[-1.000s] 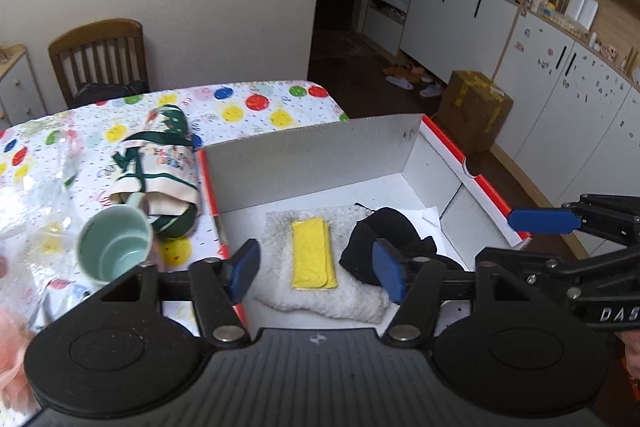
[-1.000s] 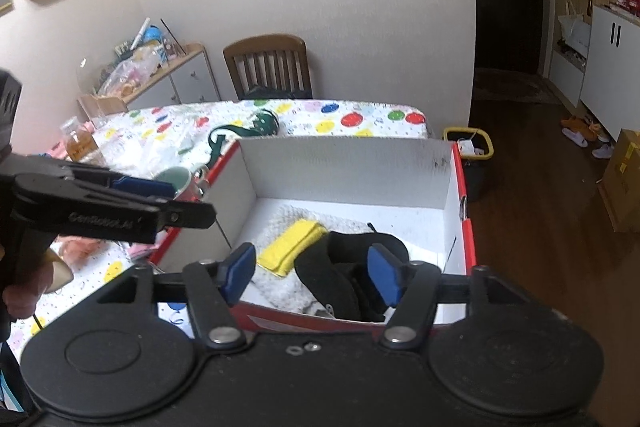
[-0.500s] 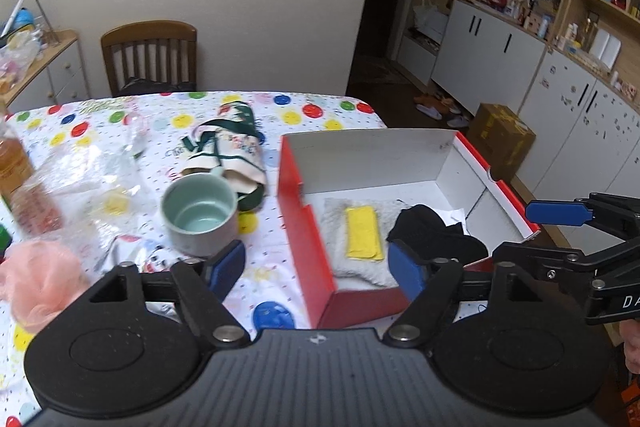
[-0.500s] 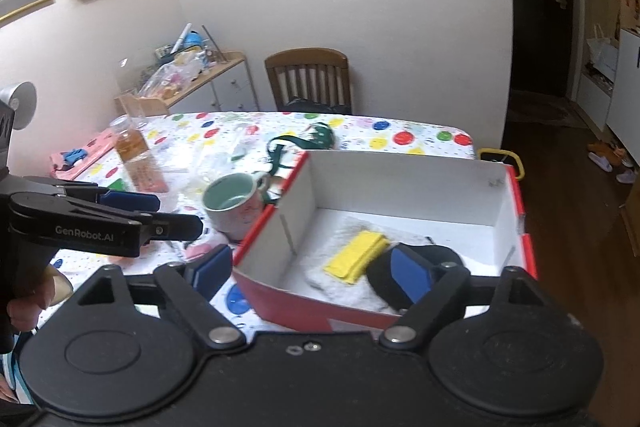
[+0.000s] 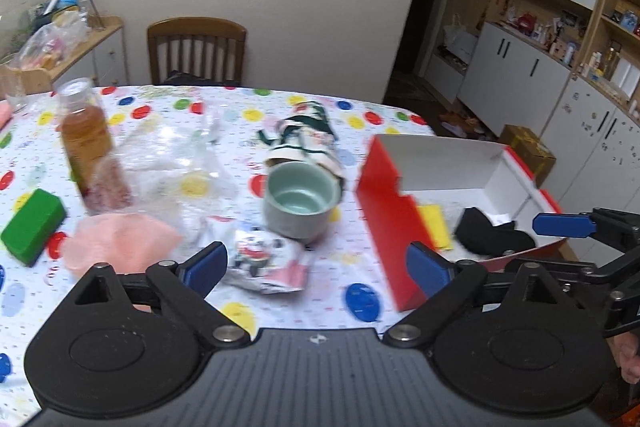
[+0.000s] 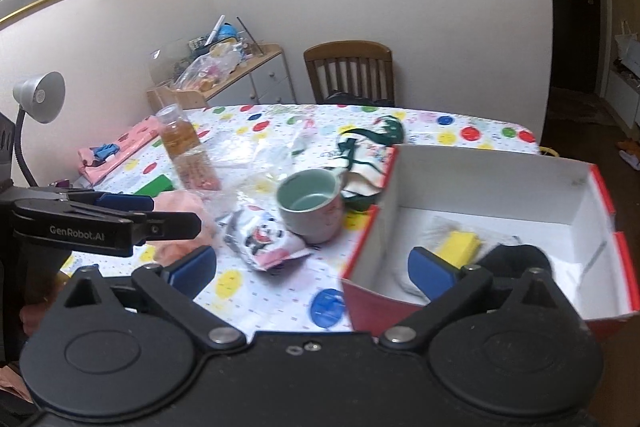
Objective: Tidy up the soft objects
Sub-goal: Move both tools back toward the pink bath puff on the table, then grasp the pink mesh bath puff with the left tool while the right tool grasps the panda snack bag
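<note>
- Your left gripper [image 5: 316,267] and right gripper [image 6: 312,269] both hover with jaws spread, empty.
- The pink cloth [image 5: 120,243] lies on the worktop [image 5: 360,299], left of the cup [image 5: 300,199]; pinch its bunched middle.
- Carry it into the red box [image 6: 500,183].

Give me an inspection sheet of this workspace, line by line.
Surface: table under a polka-dot cloth.
Job's things: red-and-white box holds a grey towel, a yellow cloth and a black item; pink soft item still outside.
Clutter: mug, bottle, green block, printed packet, fabric bag.
Grippers: left hand-held gripper and right hand-held gripper open, empty.
Cables: nothing seen.
Surroundings: chair, desk lamp.
</note>
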`<state>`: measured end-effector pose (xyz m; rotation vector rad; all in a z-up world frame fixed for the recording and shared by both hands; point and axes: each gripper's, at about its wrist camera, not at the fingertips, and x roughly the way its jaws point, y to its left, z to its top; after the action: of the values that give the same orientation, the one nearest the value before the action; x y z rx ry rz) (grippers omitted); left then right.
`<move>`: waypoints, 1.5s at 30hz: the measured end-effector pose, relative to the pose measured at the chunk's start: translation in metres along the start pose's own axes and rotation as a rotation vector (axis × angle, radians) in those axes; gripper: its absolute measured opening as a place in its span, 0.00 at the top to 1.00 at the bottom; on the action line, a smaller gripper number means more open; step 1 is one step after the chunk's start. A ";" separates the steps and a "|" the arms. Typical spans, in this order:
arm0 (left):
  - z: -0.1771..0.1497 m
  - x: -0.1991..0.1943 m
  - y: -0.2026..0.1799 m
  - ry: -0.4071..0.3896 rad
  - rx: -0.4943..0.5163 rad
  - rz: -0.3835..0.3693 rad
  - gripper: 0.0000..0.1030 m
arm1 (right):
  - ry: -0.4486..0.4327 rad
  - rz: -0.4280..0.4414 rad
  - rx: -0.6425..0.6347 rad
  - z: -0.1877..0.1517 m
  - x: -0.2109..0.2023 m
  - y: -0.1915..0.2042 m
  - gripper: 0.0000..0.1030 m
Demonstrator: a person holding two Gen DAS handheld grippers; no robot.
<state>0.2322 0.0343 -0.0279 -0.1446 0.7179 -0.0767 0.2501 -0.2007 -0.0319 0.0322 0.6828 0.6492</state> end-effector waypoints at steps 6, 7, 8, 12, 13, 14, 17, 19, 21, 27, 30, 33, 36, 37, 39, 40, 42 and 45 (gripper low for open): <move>-0.005 -0.001 0.046 -0.017 -0.026 0.022 0.02 | 0.024 0.008 -0.034 0.003 0.032 0.036 0.01; -0.006 -0.001 0.055 -0.021 -0.034 0.026 0.02 | 0.031 0.006 -0.044 0.004 0.038 0.042 0.01; -0.006 -0.001 0.064 -0.021 -0.042 0.033 0.02 | 0.037 0.007 -0.057 0.004 0.045 0.048 0.01; -0.008 0.003 0.092 -0.017 -0.051 0.059 0.02 | 0.070 0.014 -0.120 0.006 0.073 0.070 0.01; -0.009 0.004 0.099 -0.014 -0.054 0.065 0.01 | 0.080 0.013 -0.137 0.006 0.080 0.075 0.01; -0.010 0.007 0.107 -0.005 -0.061 0.069 0.01 | 0.092 0.009 -0.152 0.007 0.087 0.080 0.01; -0.012 0.016 0.125 0.039 -0.084 0.066 0.02 | 0.130 -0.006 -0.165 0.007 0.111 0.091 0.01; -0.014 0.021 0.135 0.045 -0.092 0.070 0.02 | 0.152 -0.020 -0.169 0.006 0.125 0.095 0.01; -0.016 0.025 0.143 0.051 -0.093 0.077 0.02 | 0.180 -0.032 -0.164 0.003 0.139 0.096 0.01; -0.020 0.045 0.166 0.095 -0.113 0.085 0.02 | 0.244 -0.074 -0.129 -0.003 0.173 0.094 0.01; -0.022 0.055 0.175 0.120 -0.125 0.077 0.02 | 0.259 -0.089 -0.100 -0.004 0.184 0.091 0.01; -0.023 0.067 0.178 0.148 -0.116 0.069 0.02 | 0.274 -0.097 -0.098 -0.003 0.195 0.090 0.01; -0.025 0.077 0.177 0.169 -0.091 0.076 0.02 | 0.291 -0.111 -0.068 -0.003 0.207 0.085 0.02; -0.026 0.080 0.176 0.173 -0.084 0.076 0.02 | 0.295 -0.114 -0.045 -0.003 0.211 0.081 0.02; -0.026 0.086 0.176 0.183 -0.076 0.080 0.02 | 0.303 -0.119 0.003 -0.002 0.218 0.074 0.02; -0.027 0.089 0.175 0.186 -0.073 0.079 0.02 | 0.307 -0.118 0.022 -0.002 0.221 0.072 0.02; -0.027 0.095 0.176 0.196 -0.072 0.075 0.02 | 0.315 -0.113 0.052 -0.002 0.227 0.069 0.02; -0.028 0.102 0.177 0.212 -0.072 0.074 0.02 | 0.320 -0.122 0.075 -0.003 0.235 0.069 0.02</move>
<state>0.2941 0.1942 -0.1431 -0.1800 0.9374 0.0047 0.3488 -0.0127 -0.1541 -0.0451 1.0100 0.5155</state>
